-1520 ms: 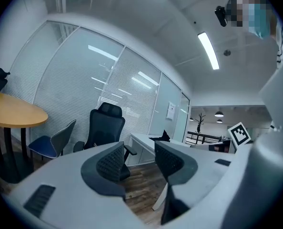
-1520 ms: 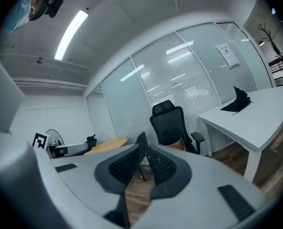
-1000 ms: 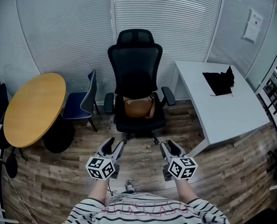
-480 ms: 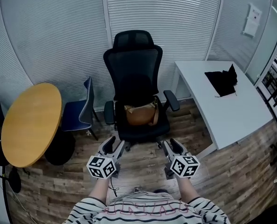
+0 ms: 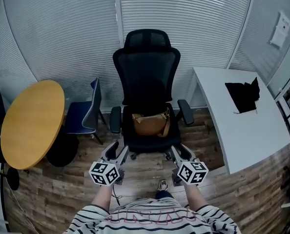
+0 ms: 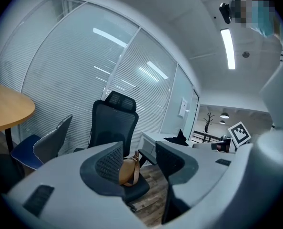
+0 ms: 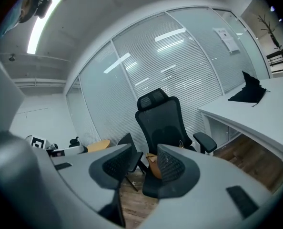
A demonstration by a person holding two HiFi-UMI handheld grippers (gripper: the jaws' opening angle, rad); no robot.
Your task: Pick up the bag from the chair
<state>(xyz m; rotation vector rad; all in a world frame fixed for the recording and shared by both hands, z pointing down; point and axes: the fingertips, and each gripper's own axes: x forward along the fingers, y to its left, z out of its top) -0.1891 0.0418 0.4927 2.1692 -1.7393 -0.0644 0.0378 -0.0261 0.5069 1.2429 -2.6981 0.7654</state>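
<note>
currently nothing is gripped. the left gripper [image 5: 118,151] is held with its jaws spread and only air between them, and the jaws of the right gripper [image 5: 179,152] are likewise released. both are kept short of the chair [image 5: 147,77], well apart from it. the tan bag [image 5: 150,124] is found on the seat, leaned against the backrest, between the two armrests [image 5: 184,112].

several faults can be foreseen. the chair looks like a swivel office type, so it could be turned or pushed away if it is knocked on the reach. an armrest might be struck by a jaw, since the bag is flanked closely. if only the strap [image 6: 136,162] is taken, the soft body could be left swinging or be snagged on the way out.

in the head view, both grippers, the white bench [image 5: 242,130] with a black item [image 5: 242,94], the round bench [image 5: 32,123] and the blue chair [image 5: 86,112] are laid out together. the bag's side and strap are shown only in the left gripper view. in the right gripper view the bag is largely hidden behind a jaw.
</note>
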